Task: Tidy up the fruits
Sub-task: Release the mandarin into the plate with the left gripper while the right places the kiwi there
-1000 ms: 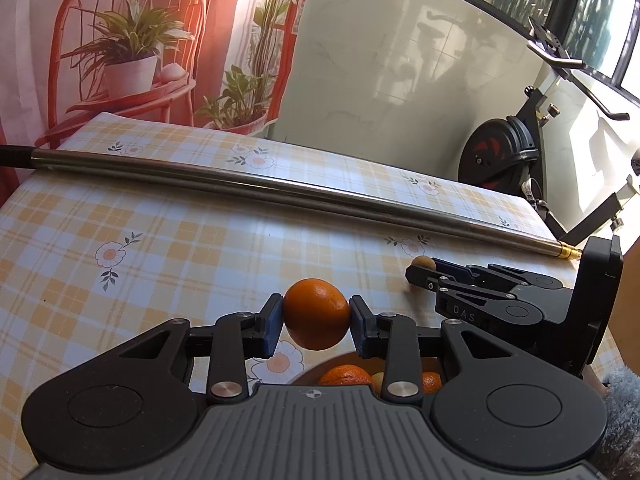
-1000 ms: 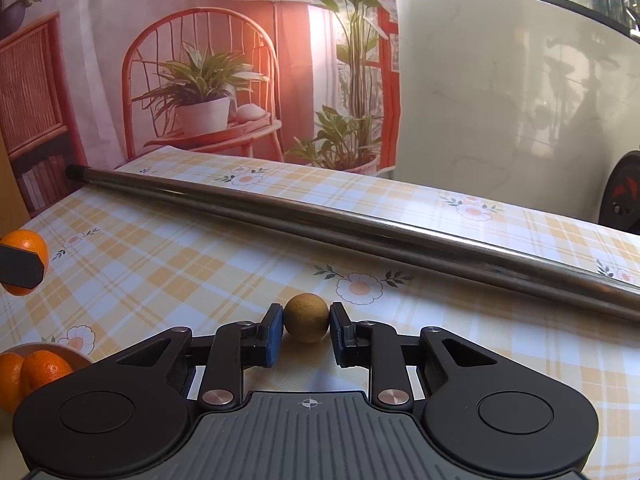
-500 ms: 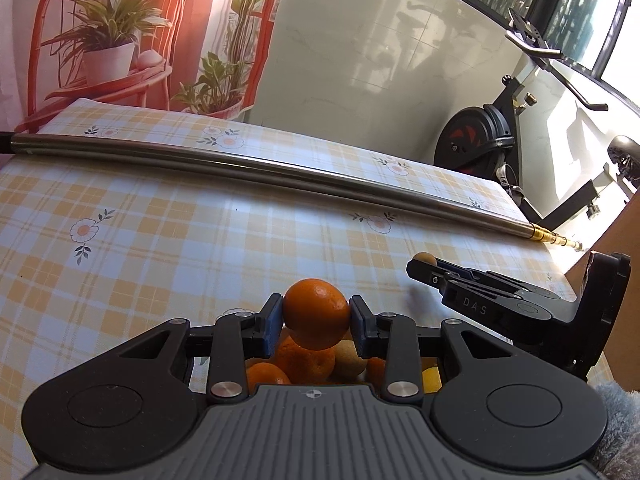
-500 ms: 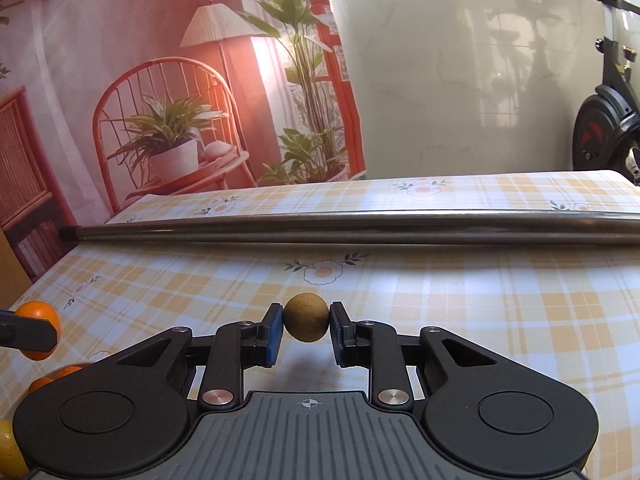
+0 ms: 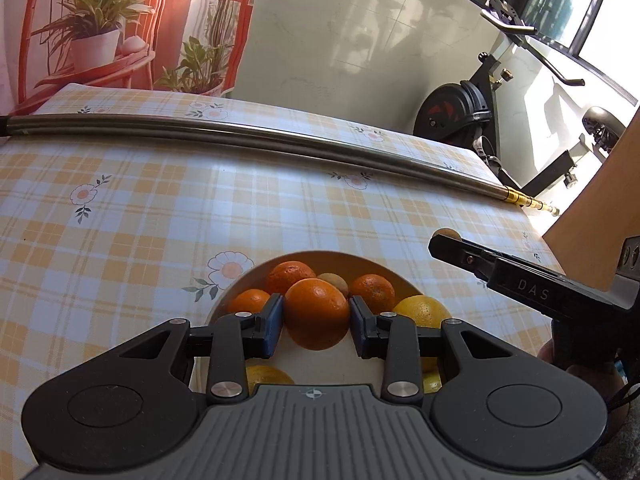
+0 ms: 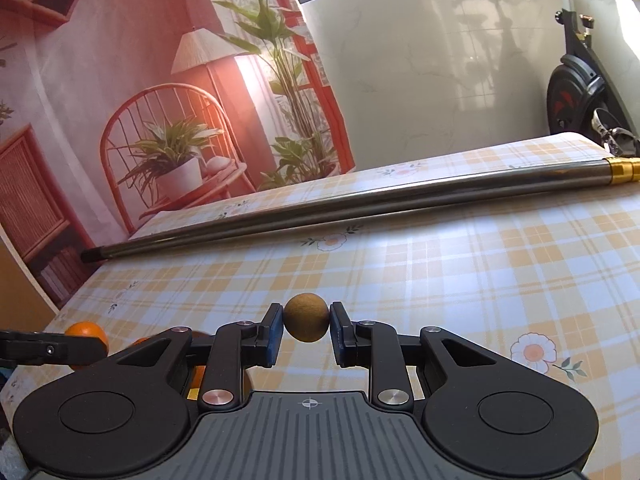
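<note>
My left gripper [image 5: 316, 322] is shut on an orange [image 5: 317, 313], held just above a white bowl [image 5: 320, 258]. The bowl holds several oranges [image 5: 290, 276], a lemon [image 5: 422, 310] and a small brown fruit [image 5: 334, 282]. My right gripper [image 6: 306, 328] is shut on a small brown round fruit [image 6: 306, 323], held above the checked tablecloth. In the left wrist view the right gripper [image 5: 444, 240] comes in from the right edge, beside the bowl, the brown fruit [image 5: 448, 234] at its tip. In the right wrist view the left gripper's finger [image 6: 48, 348] with the orange [image 6: 86, 330] shows at the lower left.
A long metal pole [image 5: 240, 136] lies across the far side of the table [image 5: 120, 200], its gold end [image 6: 624, 170] at the right edge. Behind it hangs a printed backdrop with a chair and plants. An exercise bike [image 5: 460, 112] stands past the table's right corner.
The left gripper with the orange has tipped down and moved over the bowl, so the fruit inside now shows. The right gripper has rolled and swung left with the brown fruit toward the bowl.
</note>
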Demonstrator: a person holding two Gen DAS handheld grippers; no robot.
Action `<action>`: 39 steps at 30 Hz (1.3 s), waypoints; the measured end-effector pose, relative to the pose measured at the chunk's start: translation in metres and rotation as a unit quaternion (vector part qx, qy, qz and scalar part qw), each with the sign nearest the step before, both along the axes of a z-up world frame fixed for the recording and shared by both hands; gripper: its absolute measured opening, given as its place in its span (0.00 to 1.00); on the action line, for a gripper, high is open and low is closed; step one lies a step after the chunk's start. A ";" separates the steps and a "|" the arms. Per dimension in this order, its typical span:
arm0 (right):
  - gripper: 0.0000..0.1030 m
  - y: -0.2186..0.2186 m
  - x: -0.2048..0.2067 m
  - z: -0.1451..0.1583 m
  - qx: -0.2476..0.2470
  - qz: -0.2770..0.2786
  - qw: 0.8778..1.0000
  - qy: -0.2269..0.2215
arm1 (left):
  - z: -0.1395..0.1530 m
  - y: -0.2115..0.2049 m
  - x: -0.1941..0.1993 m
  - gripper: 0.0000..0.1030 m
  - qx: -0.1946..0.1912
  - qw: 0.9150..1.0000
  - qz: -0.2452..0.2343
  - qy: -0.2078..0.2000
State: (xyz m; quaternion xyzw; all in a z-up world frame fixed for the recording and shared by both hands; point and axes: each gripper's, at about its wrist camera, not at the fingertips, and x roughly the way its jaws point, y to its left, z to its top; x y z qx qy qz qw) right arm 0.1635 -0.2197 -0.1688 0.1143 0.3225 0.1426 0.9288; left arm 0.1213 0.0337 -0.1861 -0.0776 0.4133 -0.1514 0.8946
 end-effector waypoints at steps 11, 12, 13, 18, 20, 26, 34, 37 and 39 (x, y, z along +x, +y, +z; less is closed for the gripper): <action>0.22 0.056 -0.031 0.025 -0.028 0.091 0.995 0.012 | -0.007 -0.001 -0.008 0.36 0.022 1.000 -0.006 -0.001; 0.22 0.059 -0.034 0.025 -0.031 0.092 0.995 0.009 | -0.008 -0.001 -0.008 0.36 0.024 1.000 -0.009 -0.001; 0.22 0.061 -0.034 0.026 -0.032 0.093 0.995 0.009 | -0.009 -0.002 -0.008 0.36 0.025 1.000 -0.010 -0.001; 0.22 0.062 -0.038 0.029 -0.032 0.093 0.995 0.009 | -0.010 0.001 -0.008 0.36 0.023 1.000 -0.007 0.000; 0.22 0.063 -0.039 0.029 -0.036 0.095 0.995 0.007 | -0.011 0.000 -0.009 0.36 0.023 1.000 -0.007 0.000; 0.22 0.065 -0.039 0.028 -0.041 0.101 0.994 0.005 | -0.011 -0.001 -0.011 0.36 0.026 1.000 -0.006 -0.001; 0.23 0.065 -0.039 0.028 -0.040 0.101 0.994 0.005 | -0.011 -0.001 -0.012 0.39 0.024 1.000 0.001 -0.001; 0.23 0.065 -0.039 0.028 -0.041 0.101 0.994 0.005 | -0.011 -0.001 -0.012 0.39 0.024 1.000 0.003 0.001; 0.24 0.065 -0.039 0.028 -0.041 0.101 0.994 0.005 | -0.011 -0.002 -0.012 0.39 0.024 1.000 0.004 0.001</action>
